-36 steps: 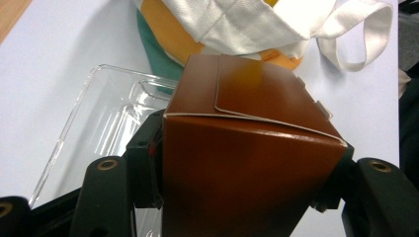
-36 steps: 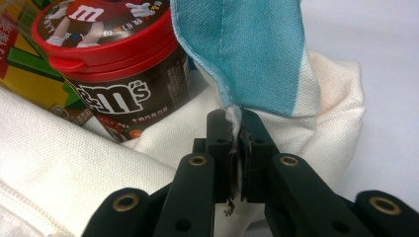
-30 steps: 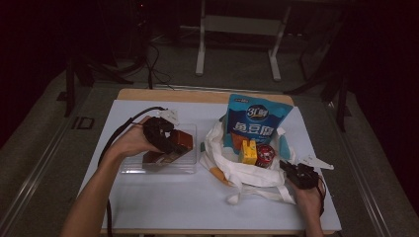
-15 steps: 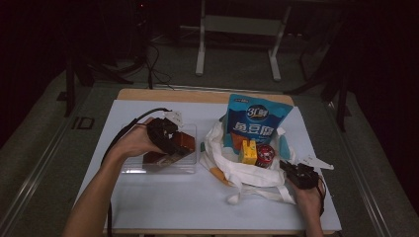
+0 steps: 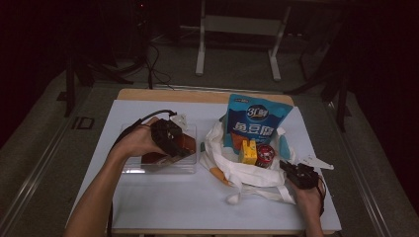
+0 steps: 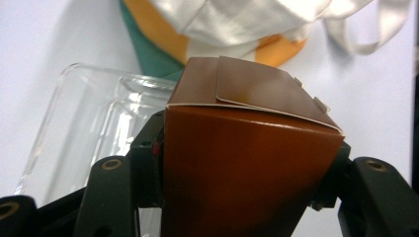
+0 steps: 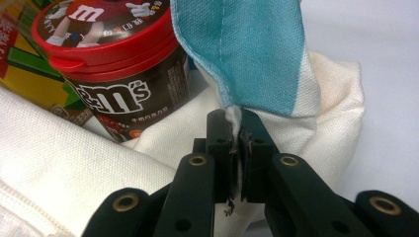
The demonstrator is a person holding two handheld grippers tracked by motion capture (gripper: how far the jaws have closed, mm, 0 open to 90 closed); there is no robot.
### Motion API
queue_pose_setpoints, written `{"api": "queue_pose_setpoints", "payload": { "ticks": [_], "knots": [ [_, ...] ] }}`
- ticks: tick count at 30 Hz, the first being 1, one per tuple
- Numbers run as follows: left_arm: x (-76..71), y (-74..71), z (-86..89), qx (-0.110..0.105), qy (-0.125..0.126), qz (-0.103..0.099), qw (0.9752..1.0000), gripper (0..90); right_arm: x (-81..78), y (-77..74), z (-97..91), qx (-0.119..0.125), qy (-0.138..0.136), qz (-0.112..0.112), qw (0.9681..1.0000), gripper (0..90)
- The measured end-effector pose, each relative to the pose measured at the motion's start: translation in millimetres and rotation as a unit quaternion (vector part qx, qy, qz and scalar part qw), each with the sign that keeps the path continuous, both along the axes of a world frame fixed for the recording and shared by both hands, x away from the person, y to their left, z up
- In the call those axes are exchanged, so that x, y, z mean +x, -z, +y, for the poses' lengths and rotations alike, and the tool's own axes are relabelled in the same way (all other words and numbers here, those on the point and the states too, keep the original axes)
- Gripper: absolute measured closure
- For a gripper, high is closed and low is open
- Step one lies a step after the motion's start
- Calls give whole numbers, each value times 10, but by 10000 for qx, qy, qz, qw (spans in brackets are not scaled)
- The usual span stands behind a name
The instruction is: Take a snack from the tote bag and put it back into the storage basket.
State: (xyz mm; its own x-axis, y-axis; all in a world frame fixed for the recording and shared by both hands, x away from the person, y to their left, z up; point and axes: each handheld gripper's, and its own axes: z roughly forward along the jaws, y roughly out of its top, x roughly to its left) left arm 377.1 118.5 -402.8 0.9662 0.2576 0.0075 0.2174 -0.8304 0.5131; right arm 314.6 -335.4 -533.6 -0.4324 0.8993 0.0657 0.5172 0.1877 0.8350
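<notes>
Brown carton [image 6: 247,163] gripped between the left gripper's [image 6: 242,197] black jaws, which have just been closing. Clear plastic tray [image 6: 94,118] behind it on the white tabletop [image 6: 49,44]; cloth bag [image 6: 237,29] beyond.

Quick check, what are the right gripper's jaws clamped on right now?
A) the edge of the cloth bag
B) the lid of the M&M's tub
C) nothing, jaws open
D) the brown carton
A. In the right gripper view the right gripper has its jaws pressed together on the white and blue edge of the cloth bag; the M&M's tub sits apart to one side, untouched.
</notes>
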Motion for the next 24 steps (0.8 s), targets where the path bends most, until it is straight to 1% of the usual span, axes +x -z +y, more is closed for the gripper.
{"api": "queue_pose_setpoints", "payload": {
  "ticks": [4,6,7,9,10,12,14,17,18,19,20,22,23,24],
  "knots": [
    [-6,-24,15,107,-1,-32,9999,420,0,0,0,-9,-2,-1,10000,852],
    [-6,-33,16,219,-9,-88,9997,422,0,0,0,-15,-3,-4,10000,852],
    [-8,-31,14,284,-4,-74,9996,422,0,0,1,-14,-2,-3,10000,852],
    [-18,-31,-17,572,-15,-181,9982,427,0,0,0,-12,-1,-3,10000,852],
    [-21,-26,-25,670,42,-147,9976,427,0,0,0,-16,-3,-4,10000,852],
    [-28,-16,-38,724,71,-109,9973,427,0,0,-1,-11,-3,1,10000,852],
    [-18,-3,-48,711,47,-70,9974,422,1,0,-1,-10,-3,1,10000,851],
    [3,51,-67,579,49,110,9983,400,0,0,-1,-9,-3,1,10000,852],
    [3,51,-67,579,49,110,9983,392,0,0,-1,-9,-3,1,10000,852],
    [12,94,-72,409,59,284,9987,381,1,0,-2,-2,-3,1,10000,852],
    [19,117,-68,312,55,365,9988,373,1,1,-3,4,-4,1,10000,852],
    [25,154,-55,162,1,409,9990,364,1,1,-2,5,-4,2,10000,852],
    [25,154,-55,162,1,409,9990,359,1,1,-2,5,-4,2,10000,852],
    [36,168,-31,-10,-58,501,9987,355,1,1,-3,7,-4,2,10000,852]
  ]
}}
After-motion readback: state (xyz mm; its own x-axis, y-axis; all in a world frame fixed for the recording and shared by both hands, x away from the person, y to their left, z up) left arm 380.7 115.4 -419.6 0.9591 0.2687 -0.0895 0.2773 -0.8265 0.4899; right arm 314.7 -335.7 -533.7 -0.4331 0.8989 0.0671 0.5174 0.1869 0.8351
